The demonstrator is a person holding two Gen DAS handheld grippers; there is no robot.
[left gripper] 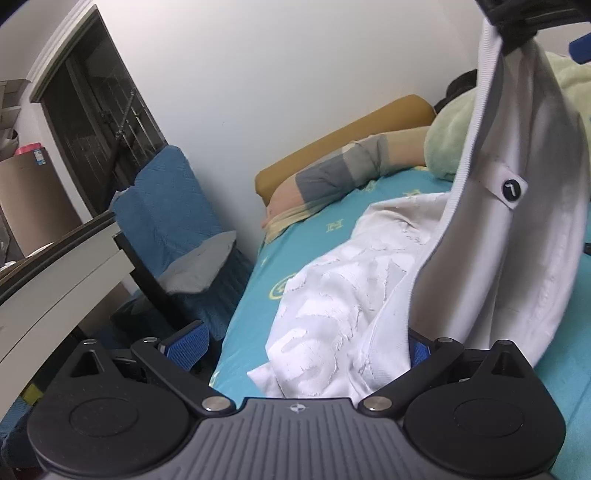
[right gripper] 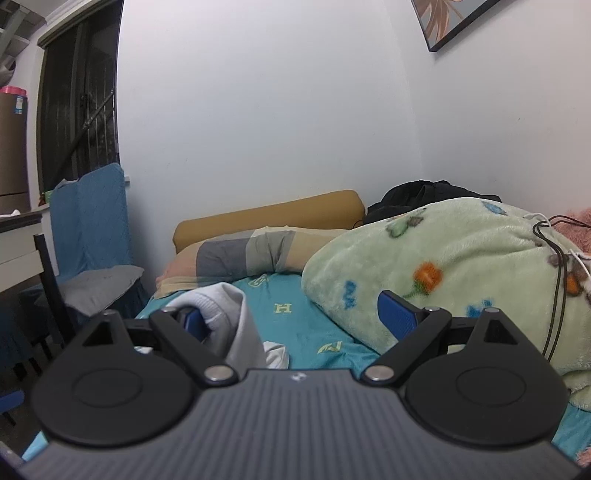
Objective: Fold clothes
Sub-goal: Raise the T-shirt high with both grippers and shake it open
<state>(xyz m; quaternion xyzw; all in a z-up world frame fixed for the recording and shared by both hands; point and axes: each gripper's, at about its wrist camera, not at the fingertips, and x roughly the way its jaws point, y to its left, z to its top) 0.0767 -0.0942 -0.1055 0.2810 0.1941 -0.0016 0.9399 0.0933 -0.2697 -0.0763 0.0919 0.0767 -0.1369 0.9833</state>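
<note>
A white garment lies across the teal bed sheet. One ribbed edge of it with a small black round tag is lifted high to the upper right, where it hangs from my right gripper. My left gripper is open, its blue pads spread wide, with the garment lying between the fingers. In the right wrist view my right gripper is open wide, and the white ribbed cloth drapes over its left finger.
A green floral blanket is heaped on the right of the bed. A striped pillow and a mustard bolster lie at the wall. A chair with a blue cover and a white desk stand left of the bed.
</note>
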